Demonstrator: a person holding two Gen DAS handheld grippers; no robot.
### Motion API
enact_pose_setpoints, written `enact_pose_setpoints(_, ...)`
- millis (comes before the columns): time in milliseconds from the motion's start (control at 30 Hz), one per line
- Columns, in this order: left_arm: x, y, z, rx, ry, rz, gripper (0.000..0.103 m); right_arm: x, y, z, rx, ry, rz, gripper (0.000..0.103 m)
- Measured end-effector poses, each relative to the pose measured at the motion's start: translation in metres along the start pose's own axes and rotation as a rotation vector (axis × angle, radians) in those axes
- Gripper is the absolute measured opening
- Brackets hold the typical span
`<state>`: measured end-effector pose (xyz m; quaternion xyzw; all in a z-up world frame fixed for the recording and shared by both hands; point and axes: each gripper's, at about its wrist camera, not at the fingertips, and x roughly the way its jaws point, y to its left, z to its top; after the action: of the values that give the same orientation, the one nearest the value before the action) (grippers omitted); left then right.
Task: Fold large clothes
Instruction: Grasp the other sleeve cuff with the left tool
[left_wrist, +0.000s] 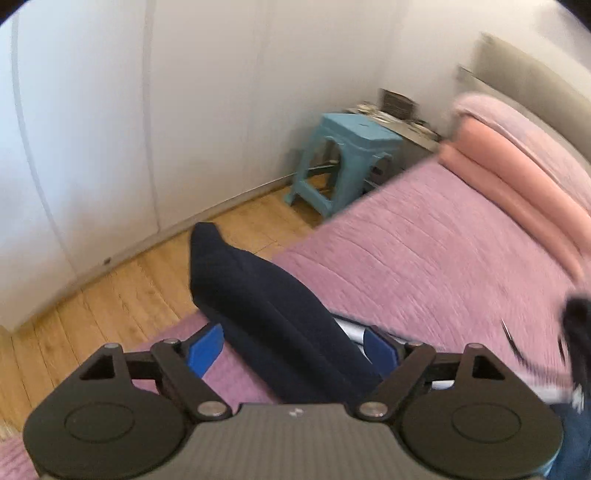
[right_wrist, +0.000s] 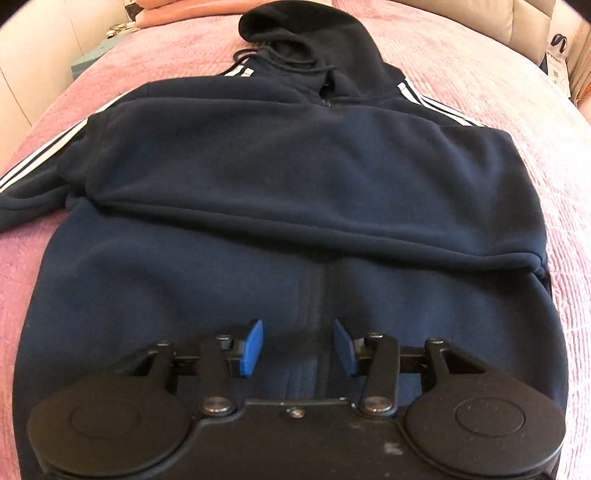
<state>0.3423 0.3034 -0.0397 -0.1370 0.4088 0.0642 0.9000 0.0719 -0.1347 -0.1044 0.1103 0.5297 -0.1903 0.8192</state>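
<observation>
Jaws of the right gripper stand parted and grasp nothing; we find them poised over the lower front of the navy hoodie, on either side of its zip line, with the blue pads not pressing the cloth. The left gripper is likewise released, its jaws wide; a dark sleeve runs between them and out past the bed's edge toward the wooden floor, and we see neither pad bearing on it. The hoodie lies face up on the pink bedspread, hood at the far end, one sleeve already laid across the chest. We judge the sleeve-folding step to be in hand and unfinished: the next move calls for closing on the hanging sleeve near its cuff and carrying it across the body, then taking the hem to fold upward. Containers: none is in view; a blue stool beside the bed holds nothing we can make out.
</observation>
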Motion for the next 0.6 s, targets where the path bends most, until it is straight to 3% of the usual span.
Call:
enact_pose_setpoints(167, 0.060, 0.024, 0.024, -0.143, 0.089, 0.035, 0.088, 0.005, -0.002, 0.005, -0.001, 0.003, -0.002, 0.063)
enact_pose_setpoints(233, 0.074, 0.025, 0.022, -0.144, 0.112, 0.053, 0.086, 0.007, -0.004, 0.005, -0.003, 0.003, -0.001, 0.065)
enact_pose_setpoints(333, 0.093, 0.021, 0.020, -0.121, 0.137, 0.087, 0.065, 0.008, -0.003, 0.003, -0.007, 0.002, -0.001, 0.067)
enact_pose_setpoints(433, 0.097, 0.019, 0.021, -0.090, 0.110, 0.101, 0.023, 0.008, -0.003, 0.003, -0.014, -0.001, -0.002, 0.068)
enact_pose_setpoints(467, 0.095, 0.020, 0.022, -0.081, 0.097, 0.098, 0.015, 0.008, -0.003, 0.003, -0.011, -0.003, -0.002, 0.068)
enact_pose_setpoints(600, 0.063, 0.033, 0.025, -0.128, 0.008, -0.008, 0.010, 0.009, -0.002, 0.003, -0.012, -0.008, -0.005, 0.069)
